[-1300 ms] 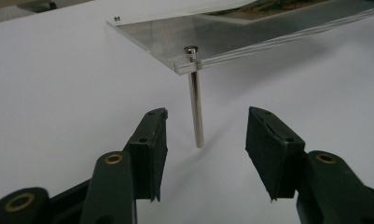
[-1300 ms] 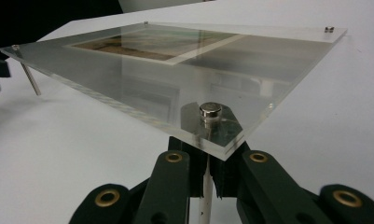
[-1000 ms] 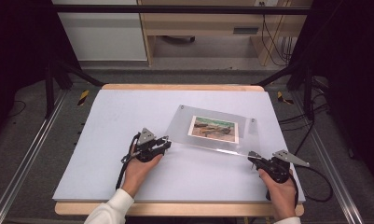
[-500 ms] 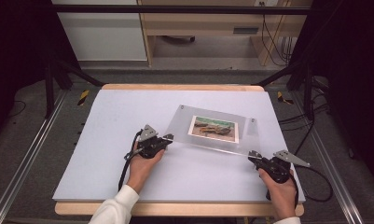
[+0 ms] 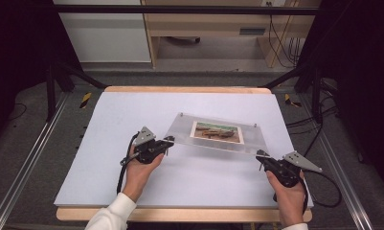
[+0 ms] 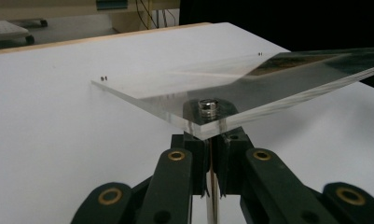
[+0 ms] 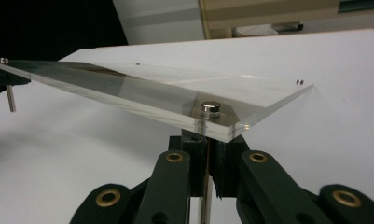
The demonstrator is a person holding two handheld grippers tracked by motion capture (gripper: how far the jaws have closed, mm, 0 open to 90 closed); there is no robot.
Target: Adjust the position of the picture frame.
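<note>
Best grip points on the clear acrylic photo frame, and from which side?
Grip the thin metal standoff pins under the near corners of the clear acrylic photo frame, coming from the near side. The left gripper and right gripper pinch them so; the slab's face is wide and slick.

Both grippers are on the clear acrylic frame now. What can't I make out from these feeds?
- Clear acrylic photo frame: picture too small in high view, glare in both gripper views.
- Left gripper: its thin metal leg pin is mostly hidden between the jaws.
- Right gripper: same, under the round steel bolt cap.
</note>
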